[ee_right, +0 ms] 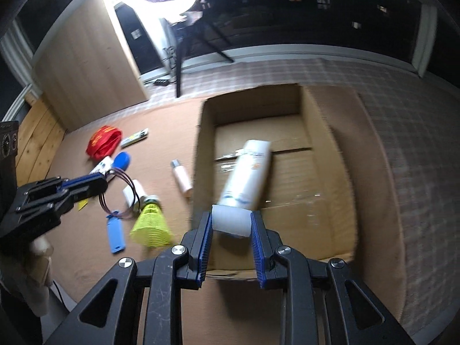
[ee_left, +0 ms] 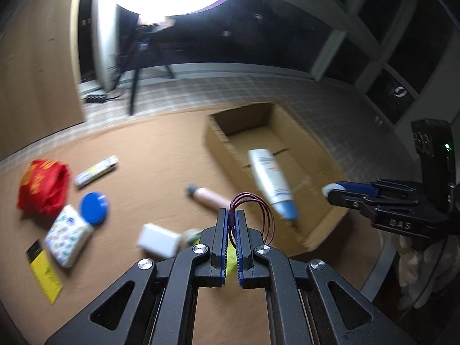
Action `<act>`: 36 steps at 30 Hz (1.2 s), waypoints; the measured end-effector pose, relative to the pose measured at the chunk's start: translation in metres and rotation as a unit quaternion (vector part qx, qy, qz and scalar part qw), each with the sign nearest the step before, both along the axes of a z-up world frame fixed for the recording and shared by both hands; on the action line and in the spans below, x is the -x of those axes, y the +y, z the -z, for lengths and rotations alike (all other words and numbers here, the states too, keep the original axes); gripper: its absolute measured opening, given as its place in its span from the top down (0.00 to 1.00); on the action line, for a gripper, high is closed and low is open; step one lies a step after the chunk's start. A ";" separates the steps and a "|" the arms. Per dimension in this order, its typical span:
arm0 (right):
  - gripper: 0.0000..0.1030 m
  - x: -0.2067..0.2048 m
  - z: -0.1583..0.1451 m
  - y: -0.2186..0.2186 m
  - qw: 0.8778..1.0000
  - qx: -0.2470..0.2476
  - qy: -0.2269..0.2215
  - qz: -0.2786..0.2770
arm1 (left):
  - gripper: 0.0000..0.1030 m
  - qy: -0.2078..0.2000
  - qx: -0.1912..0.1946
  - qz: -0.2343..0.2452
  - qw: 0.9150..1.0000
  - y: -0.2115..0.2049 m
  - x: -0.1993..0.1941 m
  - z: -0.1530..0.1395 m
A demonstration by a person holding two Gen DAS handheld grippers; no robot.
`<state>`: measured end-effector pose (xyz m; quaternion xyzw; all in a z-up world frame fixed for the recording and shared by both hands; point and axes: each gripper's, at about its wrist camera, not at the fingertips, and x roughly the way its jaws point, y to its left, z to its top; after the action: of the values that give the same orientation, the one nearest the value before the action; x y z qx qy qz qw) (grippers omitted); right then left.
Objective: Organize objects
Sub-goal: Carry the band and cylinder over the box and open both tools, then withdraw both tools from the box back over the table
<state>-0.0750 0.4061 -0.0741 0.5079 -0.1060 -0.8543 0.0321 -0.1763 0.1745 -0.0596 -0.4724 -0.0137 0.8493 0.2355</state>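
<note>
My left gripper (ee_left: 232,215) is shut on a loop of dark red cord (ee_left: 260,215) and holds it above the brown table; it also shows in the right wrist view (ee_right: 102,179), with the cord (ee_right: 126,189) hanging from it. An open cardboard box (ee_left: 218,141) stands to the right. In the right wrist view the white tube (ee_right: 247,178) lies between the fingers of my right gripper (ee_right: 231,221), cap end toward me, over the box (ee_right: 330,155). In the left wrist view the tube (ee_left: 270,181) hangs blurred in the box, clear of the right gripper (ee_left: 330,191), which looks open.
On the table left of the box lie a red bag (ee_left: 43,184), a blue lid (ee_left: 94,207), a patterned packet (ee_left: 67,235), a yellow card (ee_left: 44,273), a pink bottle (ee_left: 205,197), a white box (ee_left: 158,240), a yellow shuttlecock (ee_right: 151,224) and a blue tag (ee_right: 115,235).
</note>
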 end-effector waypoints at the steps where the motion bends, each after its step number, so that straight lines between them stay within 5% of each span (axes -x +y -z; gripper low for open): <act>1: 0.77 0.000 0.001 0.007 1.000 -0.001 0.000 0.004 | 0.96 0.000 -0.001 0.006 1.000 0.011 0.001 0.000; 12: 0.77 0.001 0.011 0.050 1.000 0.006 -0.008 0.028 | 0.96 -0.014 0.012 0.052 0.998 0.103 0.008 0.023; 22: 0.77 0.003 0.015 0.062 1.000 0.006 -0.008 0.028 | 0.96 -0.017 0.018 0.058 0.998 0.123 0.011 0.030; 25: 0.70 0.004 0.014 0.062 1.000 -0.001 -0.006 0.027 | 0.95 -0.015 0.018 0.057 0.998 0.124 0.010 0.029; 26: 0.59 0.005 0.014 0.062 1.000 -0.003 -0.006 0.026 | 0.95 -0.015 0.017 0.057 0.998 0.124 0.010 0.029; 28: 0.43 0.004 0.011 0.064 0.999 -0.010 -0.001 0.036 | 0.78 -0.021 0.018 0.056 0.998 0.122 0.011 0.029; 36: 0.42 0.006 0.007 0.061 0.999 -0.008 0.004 0.037 | 0.75 -0.018 0.025 0.048 0.998 0.109 0.006 0.030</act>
<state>-0.0811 0.4670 -0.0812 0.5005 -0.1180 -0.8577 -0.0026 -0.1822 0.2832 -0.0891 -0.4933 0.0263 0.8286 0.2634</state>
